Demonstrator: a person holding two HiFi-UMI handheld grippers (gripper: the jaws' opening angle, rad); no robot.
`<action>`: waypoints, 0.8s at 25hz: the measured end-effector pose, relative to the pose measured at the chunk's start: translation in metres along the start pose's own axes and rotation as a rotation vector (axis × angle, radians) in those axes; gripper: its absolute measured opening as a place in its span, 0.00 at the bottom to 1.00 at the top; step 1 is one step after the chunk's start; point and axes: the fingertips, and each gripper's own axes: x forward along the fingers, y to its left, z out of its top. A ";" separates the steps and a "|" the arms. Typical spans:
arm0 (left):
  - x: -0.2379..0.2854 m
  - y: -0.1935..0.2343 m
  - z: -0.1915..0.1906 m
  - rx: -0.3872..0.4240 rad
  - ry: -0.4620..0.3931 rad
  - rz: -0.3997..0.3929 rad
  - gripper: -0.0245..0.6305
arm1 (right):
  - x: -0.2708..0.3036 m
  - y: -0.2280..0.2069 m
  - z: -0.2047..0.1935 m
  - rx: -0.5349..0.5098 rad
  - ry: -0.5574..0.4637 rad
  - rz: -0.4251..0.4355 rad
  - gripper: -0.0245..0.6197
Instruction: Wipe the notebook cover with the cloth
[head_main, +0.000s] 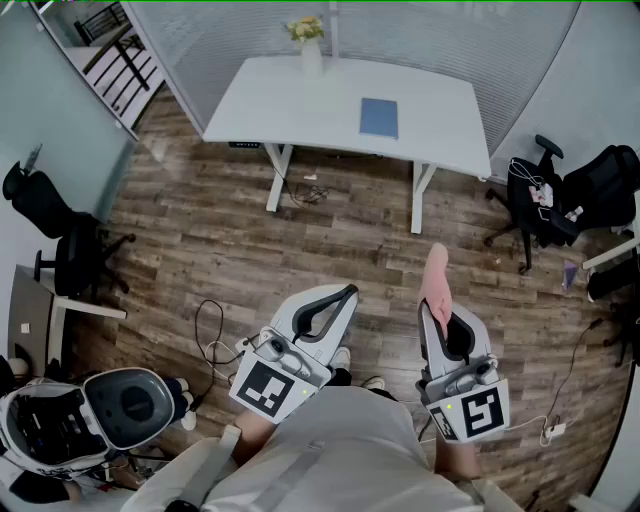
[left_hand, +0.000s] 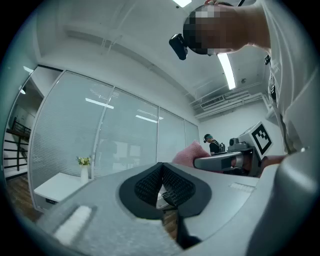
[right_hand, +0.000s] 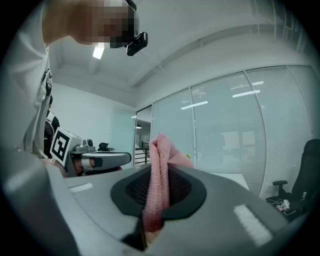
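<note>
Two claws hang low in front of me, side by side above the wooden floor (head_main: 200, 240), both aimed toward the white table (head_main: 440, 120) across the room. My right claw (right_hand: 159, 172) is clenched on the pink cloth (right_hand: 161, 147). The fabric is pinched in a folded bunch between the dark ribbed pads. It stands up past the tips and a short tail shows below them. From my head view, the cloth pokes forward out of that claw as a pink strip over the floorboards.

My left claw (left_hand: 161, 169) is closed with nothing in it. Its two ribbed pads meet at the tips, and only a narrow wedge of floor shows between them lower down. It sits just to the left of the right claw, the two apart and not touching.

The blue notebook (head_main: 378, 117) lies flat on the table, right of its middle, well away from both claws and from the cloth. A pale vase (head_main: 311, 55) with yellow flowers stands at the table's far edge, apart from the notebook. Black office chairs (head_main: 560, 195) stand on the floor to the right of the table, and another sits by the left wall.
</note>
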 end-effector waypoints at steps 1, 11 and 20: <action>-0.004 0.001 -0.001 0.000 0.002 0.000 0.04 | 0.000 0.003 0.000 -0.003 0.001 -0.001 0.08; -0.014 0.026 -0.005 -0.005 0.007 0.001 0.04 | 0.019 0.010 -0.003 0.012 -0.017 -0.033 0.09; 0.011 0.054 -0.013 -0.007 0.016 0.029 0.04 | 0.052 -0.017 -0.013 0.039 -0.009 -0.017 0.09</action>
